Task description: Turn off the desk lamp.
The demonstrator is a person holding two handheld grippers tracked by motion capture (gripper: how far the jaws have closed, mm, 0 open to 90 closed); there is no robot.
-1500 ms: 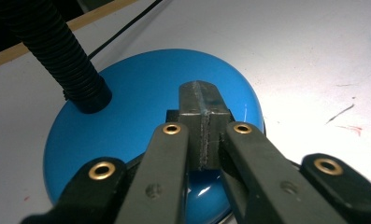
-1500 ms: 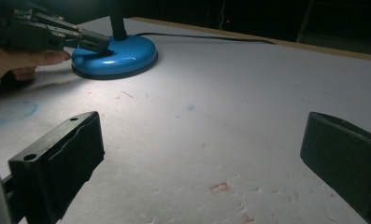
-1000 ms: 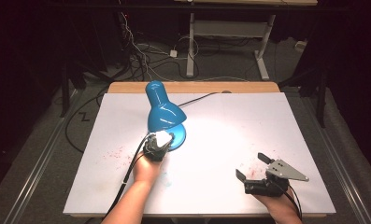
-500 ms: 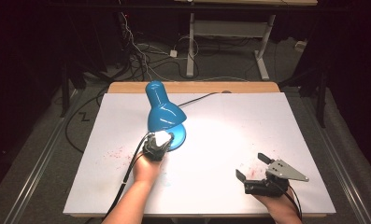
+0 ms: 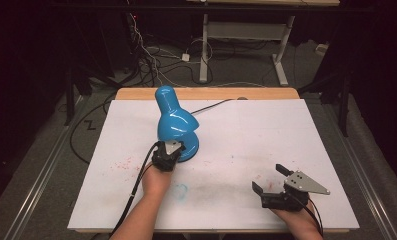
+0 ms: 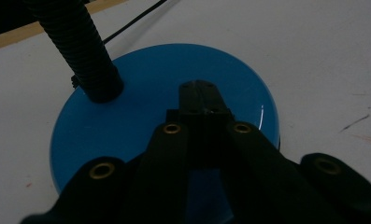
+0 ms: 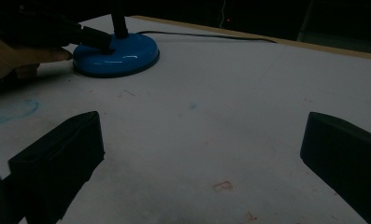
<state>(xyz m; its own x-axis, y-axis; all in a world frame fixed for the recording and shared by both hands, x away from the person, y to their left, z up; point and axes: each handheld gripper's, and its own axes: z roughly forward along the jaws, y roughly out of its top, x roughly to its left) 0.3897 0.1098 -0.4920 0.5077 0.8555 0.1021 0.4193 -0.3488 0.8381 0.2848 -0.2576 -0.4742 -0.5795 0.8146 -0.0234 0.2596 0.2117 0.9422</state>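
Your left claw (image 5: 170, 152) sits left of centre in the high view, jaws pressed together with nothing between them, their tips resting on the top of the lamp (image 5: 175, 125) base (image 6: 164, 126). In the left gripper view the closed tips lie just right of the black ribbed neck (image 6: 82, 51), which rises from the base toward the upper left of that frame. The lamp stands in the middle-left of the white bench (image 5: 286, 135), its blue shade leaning toward the far edge, and its cord (image 5: 213, 105) runs off toward the upper middle. Your left hand is the near one, already on the base; I judge that any press or push on the lamp falls to it. Your right claw (image 5: 268, 182) rests low and right in the high view, jaws wide apart and empty, well apart from the lamp, which lies to its upper left in the right gripper view. The bench is bare between the two claws and to the right, so there is room to slide the lamp rightward; the near edge lies close behind both hands.
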